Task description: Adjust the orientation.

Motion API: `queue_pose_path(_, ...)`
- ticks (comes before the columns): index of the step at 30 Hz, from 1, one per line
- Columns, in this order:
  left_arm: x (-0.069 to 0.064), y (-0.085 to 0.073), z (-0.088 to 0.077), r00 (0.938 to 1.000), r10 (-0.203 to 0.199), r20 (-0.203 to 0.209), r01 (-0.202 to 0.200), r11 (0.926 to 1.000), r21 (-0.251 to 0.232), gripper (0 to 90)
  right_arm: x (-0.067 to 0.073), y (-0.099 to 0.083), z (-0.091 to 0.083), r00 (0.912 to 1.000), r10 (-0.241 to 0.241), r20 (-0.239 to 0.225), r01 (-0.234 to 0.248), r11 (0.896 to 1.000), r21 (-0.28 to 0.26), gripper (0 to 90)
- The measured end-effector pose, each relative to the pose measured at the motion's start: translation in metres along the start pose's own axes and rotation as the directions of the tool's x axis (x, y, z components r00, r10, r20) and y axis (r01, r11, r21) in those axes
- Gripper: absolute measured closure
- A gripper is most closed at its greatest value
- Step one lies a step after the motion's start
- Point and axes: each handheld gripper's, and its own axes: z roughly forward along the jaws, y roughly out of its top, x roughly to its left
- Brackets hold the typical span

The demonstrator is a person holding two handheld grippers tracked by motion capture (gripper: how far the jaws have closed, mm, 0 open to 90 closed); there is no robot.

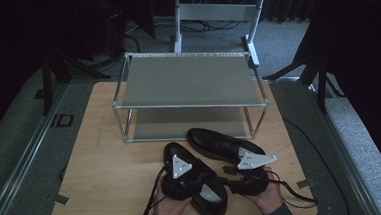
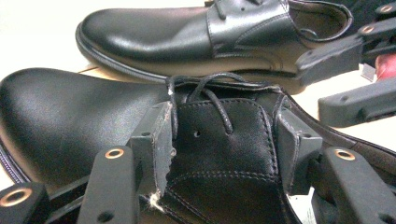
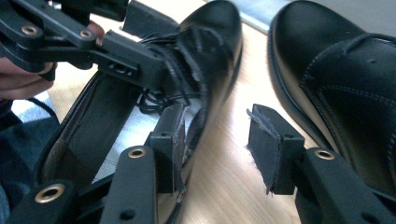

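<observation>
Two black leather lace-up shoes lie on the wooden table [image 1: 106, 162]. The near shoe [image 1: 180, 153] points away from me, and the far shoe [image 1: 208, 140] lies at an angle behind it. My left gripper [image 1: 198, 179] [image 2: 224, 140] is shut across the near shoe's tongue [image 2: 219, 135], one pad on each side just below the laces. My right gripper [image 1: 230, 177] [image 3: 222, 142] stands open, low between the two shoes. Its left pad sits against the near shoe's side wall [image 3: 201, 116], and the far shoe [image 3: 345, 79] is to its right.
A two-tier metal shoe rack [image 1: 187, 80] with grey shelves stands at the back of the table, just behind the shoes. Bare wood lies to the left of the shoes. Dark floor, stands and cables surround the table.
</observation>
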Motion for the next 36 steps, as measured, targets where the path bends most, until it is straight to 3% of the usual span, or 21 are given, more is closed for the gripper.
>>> queue_pose_path(4,-0.001,-0.001,0.0,1.0,-0.006,-0.006,0.006,1.0,-0.007,45.4,0.006,0.004,0.012,0.9995,-0.032,0.0,0.032,0.999,0.036,61.0)
queue_pose_path(7,-0.002,-0.001,0.0,0.9999,-0.003,-0.011,0.002,0.9999,-0.01,45.3,0.005,0.005,0.022,0.9994,-0.032,0.015,0.03,0.997,0.074,68.0)
queue_pose_path(8,-0.002,-0.001,0.0,0.9999,-0.003,-0.011,0.002,0.9999,-0.01,45.2,0.005,0.004,0.024,0.9998,-0.02,0.001,0.02,0.997,0.072,72.9)
queue_pose_path(10,-0.001,-0.001,0.0,1.0,-0.005,-0.009,0.005,0.9999,-0.016,44.3,0.006,0.005,0.025,0.9993,-0.033,0.016,0.032,0.997,0.069,78.4)
queue_pose_path(12,-0.001,-0.001,0.0,1.0,-0.005,-0.009,0.005,0.9999,-0.016,43.3,0.006,0.005,0.024,0.9987,-0.041,0.03,0.039,0.997,0.068,78.4)
queue_pose_path(13,-0.005,-0.002,0.001,0.9998,-0.006,0.02,0.006,0.9999,-0.01,39.4,0.006,0.005,0.022,0.9939,-0.044,0.1,0.039,0.998,0.055,85.8)
queue_pose_path(14,-0.007,-0.003,0.001,0.9995,0.006,0.03,-0.005,0.9998,-0.017,37.8,0.005,0.005,0.021,0.993,-0.036,0.113,0.031,0.998,0.053,86.0)
queue_pose_path(21,-0.005,0.001,-0.006,0.9936,-0.001,0.113,0.004,0.9997,-0.024,34.5,-0.006,0.002,0.012,0.991,-0.043,0.127,0.036,0.998,0.053,86.0)
queue_pose_path(24,-0.002,0.002,-0.015,0.9934,0.015,0.114,-0.01,0.9988,-0.048,34.5,-0.011,0.0,0.008,0.9868,-0.039,0.157,0.03,0.998,0.059,86.0)
queue_pose_path(29,0.012,0.003,-0.026,0.998,0.037,0.051,-0.034,0.9973,-0.066,35.2,-0.02,-0.004,-0.003,0.981,-0.034,0.191,0.024,0.998,0.054,86.0)
queue_pose_path(31,0.019,0.002,-0.025,0.9991,0.03,0.03,-0.029,0.9982,-0.052,36.9,-0.024,-0.006,-0.005,0.9814,-0.029,0.19,0.02,0.999,0.048,86.0)
queue_pose_path(36,0.029,-0.005,-0.016,0.9996,0.014,0.026,-0.014,0.9998,-0.012,40.7,-0.024,-0.007,-0.005,0.9813,-0.036,0.189,0.026,0.998,0.052,85.9)
